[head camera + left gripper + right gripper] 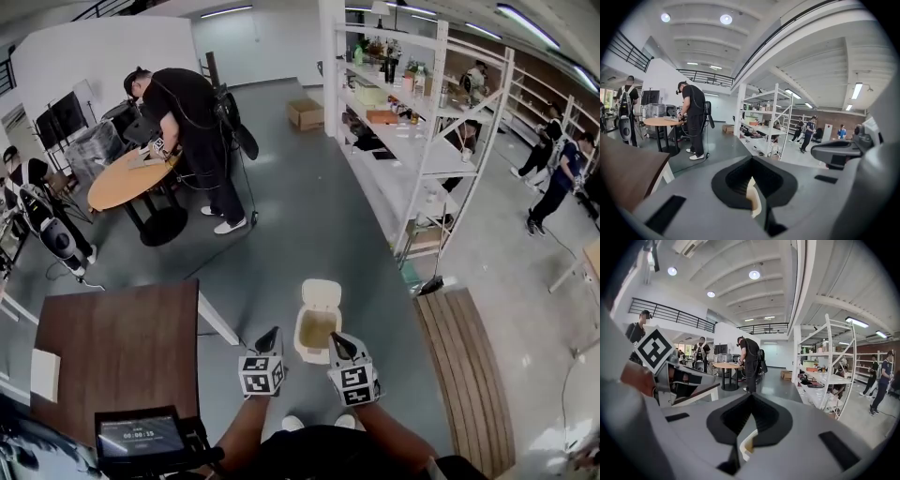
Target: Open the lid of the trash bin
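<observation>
Fingers of our left gripper are pressed together with nothing caught in them, and those of our right gripper are likewise closed on nothing. We hold the pair low, one at each side of the trash bin, tips pointing past it. That reads to us as a neutral carry, not a reach.

The bin stands on the floor between the two grippers. Our left tips sit a little apart from the bin's left wall. Our right tips sit just beside its near right corner, and we cannot tell whether they touch it.

Its lid stands upright at the bin's far edge and the inside shows from above, so we judge the lid already open. In each gripper view a cream edge, likely the bin's, shows just beneath the closed pads.
</observation>
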Demonstrator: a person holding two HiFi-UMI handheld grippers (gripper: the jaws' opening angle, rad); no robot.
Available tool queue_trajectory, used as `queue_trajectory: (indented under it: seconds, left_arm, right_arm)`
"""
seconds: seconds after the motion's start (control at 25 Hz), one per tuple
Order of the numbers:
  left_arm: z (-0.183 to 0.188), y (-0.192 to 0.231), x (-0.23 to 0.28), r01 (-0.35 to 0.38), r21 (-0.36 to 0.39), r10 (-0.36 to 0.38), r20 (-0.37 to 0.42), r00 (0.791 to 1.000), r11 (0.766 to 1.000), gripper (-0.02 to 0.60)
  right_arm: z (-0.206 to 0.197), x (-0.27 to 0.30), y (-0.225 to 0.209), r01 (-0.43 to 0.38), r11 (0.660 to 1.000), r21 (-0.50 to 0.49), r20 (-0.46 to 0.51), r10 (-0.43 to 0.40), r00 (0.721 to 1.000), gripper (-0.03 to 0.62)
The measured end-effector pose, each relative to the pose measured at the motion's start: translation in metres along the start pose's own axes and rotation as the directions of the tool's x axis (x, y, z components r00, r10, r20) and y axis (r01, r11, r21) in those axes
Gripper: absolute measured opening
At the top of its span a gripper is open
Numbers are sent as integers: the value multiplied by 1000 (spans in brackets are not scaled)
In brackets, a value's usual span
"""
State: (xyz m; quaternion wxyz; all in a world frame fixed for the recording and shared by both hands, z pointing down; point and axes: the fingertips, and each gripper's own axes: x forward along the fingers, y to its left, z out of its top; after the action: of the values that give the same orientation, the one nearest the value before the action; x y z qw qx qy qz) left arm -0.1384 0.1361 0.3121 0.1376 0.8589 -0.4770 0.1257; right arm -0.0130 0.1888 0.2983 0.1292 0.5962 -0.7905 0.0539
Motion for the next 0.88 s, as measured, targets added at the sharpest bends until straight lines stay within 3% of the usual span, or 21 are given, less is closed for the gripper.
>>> queue_trajectory:
  seconds: [0.2,0.4,0.64,0.88]
  left_arm:
    - [3,-20,-12,-8,32,8,18,1000,999,0]
    - [0,-31,-31,-20,24,19,38,999,1000,0]
    - [8,-38,-36,-3,48,1,43,999,999,0]
    - [17,-47,-29,13,79,-18,58,998,997,0]
  right_arm:
    - [-6,-19,-17,65,998,6,21,-65,998,0]
    - [11,-32,-10,38,999,-16,63,-37,997,0]
    - [29,-32,-8,66,997,-43,122,-60,991,0]
    - [24,-30,-7,57,998,-40,122,-51,991,0]
